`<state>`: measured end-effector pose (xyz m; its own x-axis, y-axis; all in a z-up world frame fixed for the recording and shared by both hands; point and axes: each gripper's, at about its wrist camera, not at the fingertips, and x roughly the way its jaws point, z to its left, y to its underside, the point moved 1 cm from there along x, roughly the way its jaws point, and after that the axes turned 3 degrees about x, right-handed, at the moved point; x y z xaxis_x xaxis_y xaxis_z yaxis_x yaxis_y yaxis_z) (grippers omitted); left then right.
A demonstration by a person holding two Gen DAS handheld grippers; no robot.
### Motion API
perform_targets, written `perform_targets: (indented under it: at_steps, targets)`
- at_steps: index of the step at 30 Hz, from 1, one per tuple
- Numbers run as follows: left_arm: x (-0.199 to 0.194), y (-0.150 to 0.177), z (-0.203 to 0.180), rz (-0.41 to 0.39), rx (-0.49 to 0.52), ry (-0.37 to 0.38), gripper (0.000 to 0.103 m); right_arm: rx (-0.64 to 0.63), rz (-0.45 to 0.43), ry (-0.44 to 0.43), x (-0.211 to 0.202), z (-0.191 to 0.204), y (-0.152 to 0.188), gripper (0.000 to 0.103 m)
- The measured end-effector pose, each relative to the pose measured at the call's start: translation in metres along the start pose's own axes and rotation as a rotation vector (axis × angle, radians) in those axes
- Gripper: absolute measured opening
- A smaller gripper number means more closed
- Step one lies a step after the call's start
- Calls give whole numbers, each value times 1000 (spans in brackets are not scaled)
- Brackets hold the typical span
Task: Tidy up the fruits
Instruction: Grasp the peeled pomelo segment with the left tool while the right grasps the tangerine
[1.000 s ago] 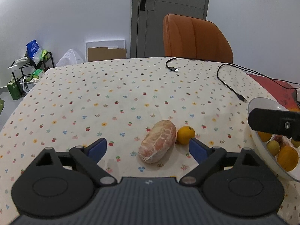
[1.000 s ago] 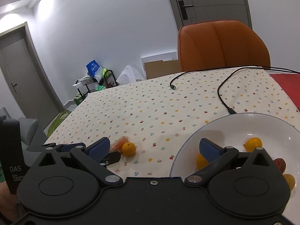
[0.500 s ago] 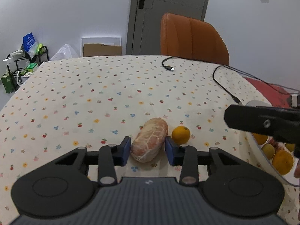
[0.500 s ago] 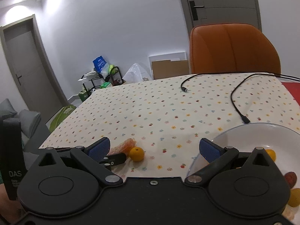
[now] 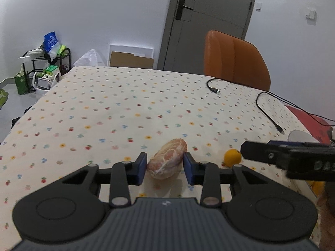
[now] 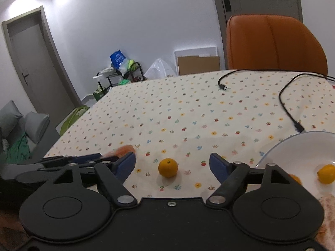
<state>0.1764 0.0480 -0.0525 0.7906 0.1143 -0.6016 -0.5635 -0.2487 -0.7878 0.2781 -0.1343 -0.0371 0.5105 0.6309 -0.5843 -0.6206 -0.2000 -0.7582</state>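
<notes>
Here the left gripper (image 5: 164, 168) clamps the pomelo (image 5: 167, 160) between narrow jaws; the right gripper (image 6: 172, 164), jaws wide, frames the orange (image 6: 168, 167).

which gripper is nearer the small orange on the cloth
Right. The right gripper is open with the orange between its fingertips; the left gripper sits beside it, closed around the peeled pomelo.

Table (image 5: 104, 104), flower-print cloth: one peeled pomelo piece (image 5: 167, 160); one small orange (image 6: 168, 167) just beside it; one white bowl (image 6: 293, 146) of fruit at right edge; two black cables (image 5: 270, 113); red mat (image 5: 307, 121).
</notes>
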Motion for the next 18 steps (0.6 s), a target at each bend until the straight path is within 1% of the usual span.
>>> perform_targets:
  at_steps: [3, 5, 7, 8, 10, 12, 13, 14, 18]
  targets:
    - [-4, 0, 6, -10, -8, 5, 34, -8, 22, 7, 10, 3, 2, 69]
    - [-7, 0, 8, -20, -6, 3, 34, -19, 30, 23, 16, 6, 2, 59]
    - [-8, 0, 9, -29, 1, -7, 32, -14, 38, 30, 20, 7, 2, 53]
    - [-8, 1, 10, -29, 0, -3, 30, -5, 45, 27, 23, 7, 2, 50]
    - [-9, 2, 12, -26, -9, 5, 30, -9, 54, 31, 27, 9, 3, 45]
    - [-10, 2, 12, -27, -6, 6, 30, -20, 70, 28, 32, 11, 5, 36]
    - [-10, 2, 13, -26, -7, 7, 30, -21, 76, 26, 33, 12, 6, 28]
    - [-11, 3, 13, -26, -10, 9, 30, -26, 70, 31, 33, 13, 7, 23]
    - [-14, 1, 14, -35, -23, 14, 29, -19, 57, 11, 26, 13, 7, 22]
